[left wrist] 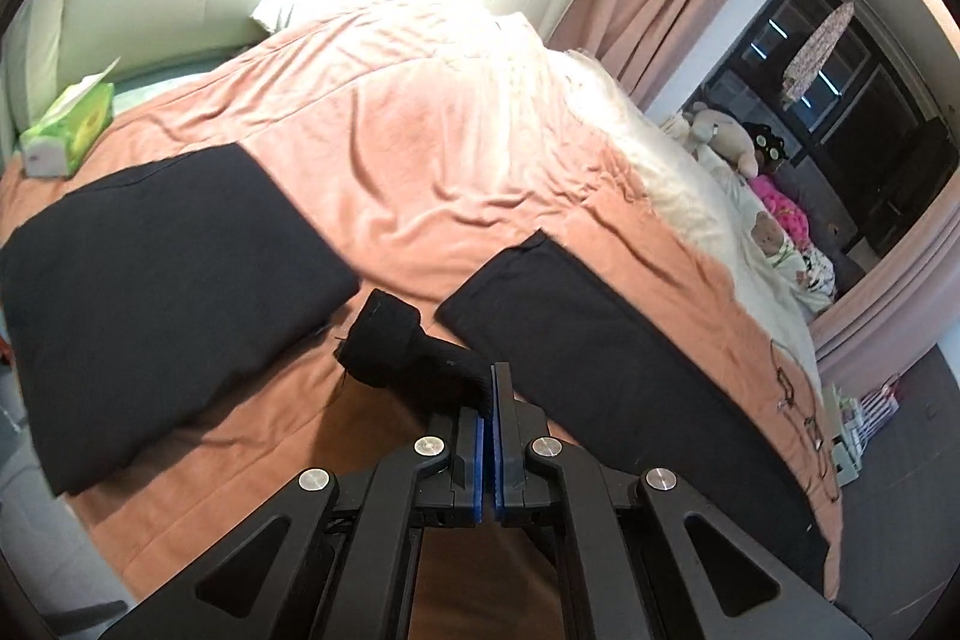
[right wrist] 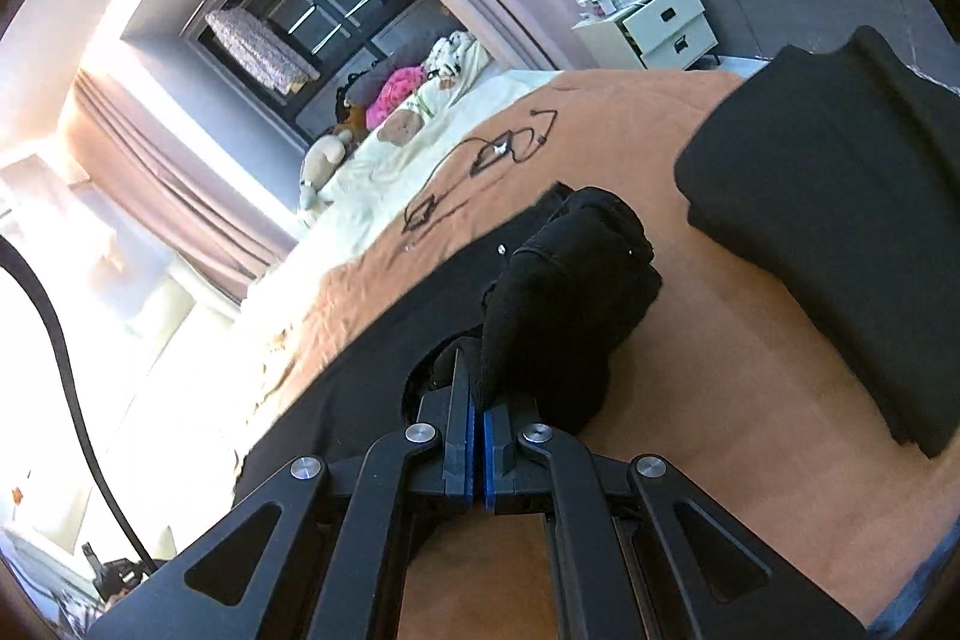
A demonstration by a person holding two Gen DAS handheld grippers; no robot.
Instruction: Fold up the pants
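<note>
Peach bedspread [left wrist: 420, 148] bears black pants [right wrist: 564, 292], bunched where both fingers pinch.

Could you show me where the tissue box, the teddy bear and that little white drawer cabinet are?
tissue box [left wrist: 69, 130]: left wrist view, on its green side.
teddy bear [left wrist: 723, 133]: left wrist view, on its beige head.
drawer cabinet [right wrist: 663, 19]: right wrist view, on its upper drawer front.

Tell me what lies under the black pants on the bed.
The black pants lie on the peach bedspread, which shows all around them. Both the left gripper and right gripper pinch bunched fabric. The bedspread beneath the cloth itself is covered from view.
</note>
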